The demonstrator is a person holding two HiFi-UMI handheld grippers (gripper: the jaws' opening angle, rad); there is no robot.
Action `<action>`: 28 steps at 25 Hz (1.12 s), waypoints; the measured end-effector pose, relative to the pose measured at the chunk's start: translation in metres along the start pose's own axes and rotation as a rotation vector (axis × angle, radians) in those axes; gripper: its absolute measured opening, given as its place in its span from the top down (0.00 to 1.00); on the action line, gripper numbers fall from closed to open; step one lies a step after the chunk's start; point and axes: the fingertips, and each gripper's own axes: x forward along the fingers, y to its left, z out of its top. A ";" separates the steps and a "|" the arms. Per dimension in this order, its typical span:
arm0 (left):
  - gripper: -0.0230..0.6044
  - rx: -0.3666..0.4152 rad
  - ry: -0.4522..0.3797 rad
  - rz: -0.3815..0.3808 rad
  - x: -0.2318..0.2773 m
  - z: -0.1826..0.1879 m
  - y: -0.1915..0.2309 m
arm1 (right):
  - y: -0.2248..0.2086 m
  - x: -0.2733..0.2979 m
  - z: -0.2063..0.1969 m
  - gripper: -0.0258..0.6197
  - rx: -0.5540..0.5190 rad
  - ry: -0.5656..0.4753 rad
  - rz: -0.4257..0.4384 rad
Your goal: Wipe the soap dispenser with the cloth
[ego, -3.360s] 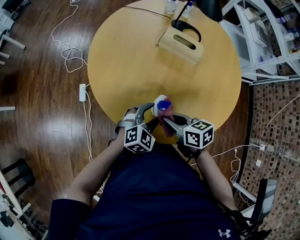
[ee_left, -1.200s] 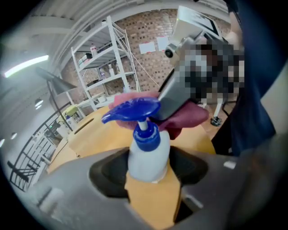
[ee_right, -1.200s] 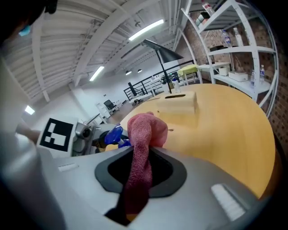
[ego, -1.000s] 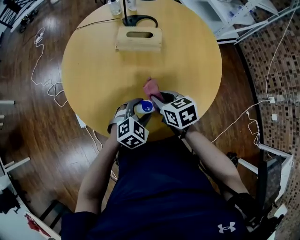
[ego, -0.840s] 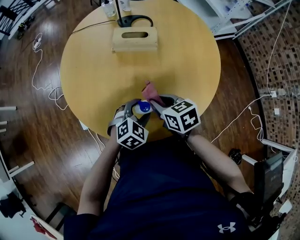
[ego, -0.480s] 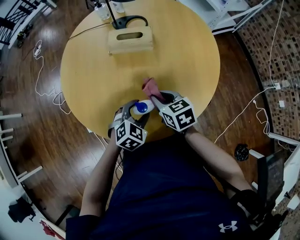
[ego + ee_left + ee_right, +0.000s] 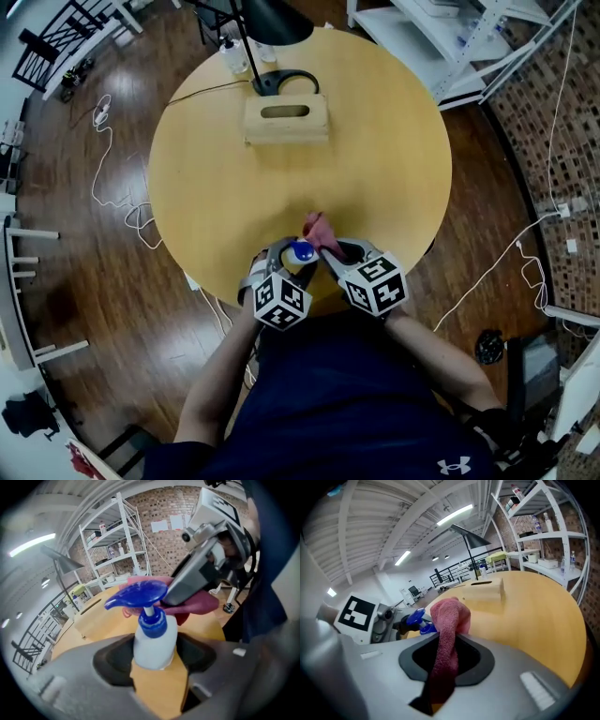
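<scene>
Between jaws of left gripper (image 7: 157,660): white dispenser (image 7: 154,641), upright, blue pump on top, clamped at the body. Low over near edge of counter (image 7: 375,141), close to the person. Just right of it, right gripper (image 7: 449,660) pinching pink cloth (image 7: 449,620), jaws nearly together on it. Bunched above the tips, tail hanging back through the gap. Cloth right beside the pump head; contact unclear. Well beyond both grippers, wooden box (image 7: 286,119).
</scene>
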 end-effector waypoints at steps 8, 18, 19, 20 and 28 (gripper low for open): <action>0.52 -0.071 0.006 0.064 0.002 -0.004 -0.012 | -0.007 0.017 0.006 0.85 -0.035 -0.003 -0.050; 0.52 -0.057 -0.001 0.078 0.003 -0.005 -0.024 | -0.008 0.004 -0.002 0.85 0.029 -0.033 -0.042; 0.52 -0.016 0.006 0.068 0.005 -0.008 -0.029 | -0.016 0.007 0.003 0.85 0.043 -0.042 -0.050; 0.53 0.020 0.016 0.076 0.007 -0.013 -0.032 | -0.020 0.010 0.005 0.85 0.057 -0.043 -0.045; 0.45 -0.021 0.018 0.014 0.005 -0.014 -0.048 | -0.016 0.000 -0.006 0.85 0.170 -0.070 0.033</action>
